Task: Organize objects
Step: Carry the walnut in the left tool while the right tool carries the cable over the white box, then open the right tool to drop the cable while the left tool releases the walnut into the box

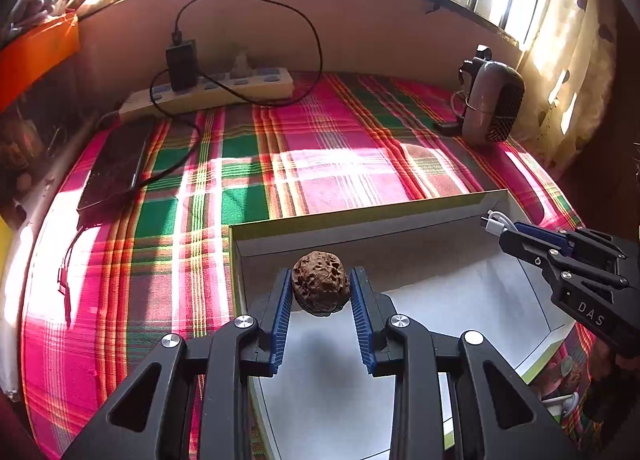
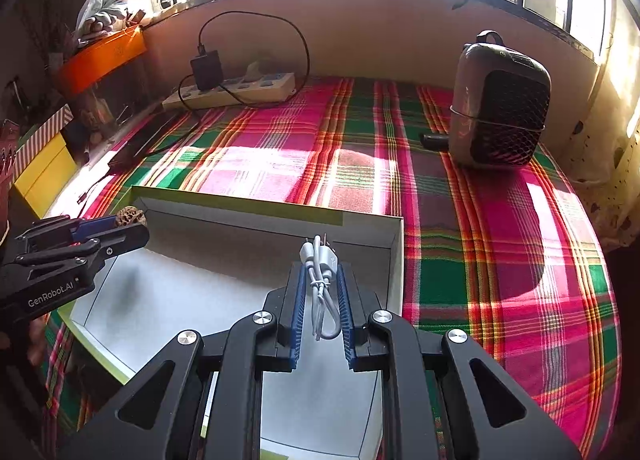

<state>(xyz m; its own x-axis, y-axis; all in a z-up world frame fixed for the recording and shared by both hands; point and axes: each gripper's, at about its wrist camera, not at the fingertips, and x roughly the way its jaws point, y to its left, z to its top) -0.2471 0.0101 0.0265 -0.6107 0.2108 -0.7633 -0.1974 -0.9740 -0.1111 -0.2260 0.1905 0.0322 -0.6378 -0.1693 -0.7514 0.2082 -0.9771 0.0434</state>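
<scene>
Brown and knobbly, the nut (image 1: 320,283) sits pinched in the left hand-held gripper (image 1: 320,300) over the box (image 1: 360,215); hard, light, likely to roll (grip its middle). The right hand-held gripper (image 2: 322,296) clamps a limp white cable (image 2: 320,280) above the box too.

Box (image 2: 394,256) near on cloth (image 2: 460,219); power strip (image 2: 240,89) behind left, heater (image 2: 500,107) behind right.

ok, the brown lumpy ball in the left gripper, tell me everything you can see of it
The walnut is a round, dark brown nut with a deeply pitted, wrinkled shell that looks hard and dry. It seems whole and uncracked. The left gripper clamps it between its blue ribbed pads, one on each side, and nothing else touches it. It hangs above the open white box, near the box's far left corner.
</scene>
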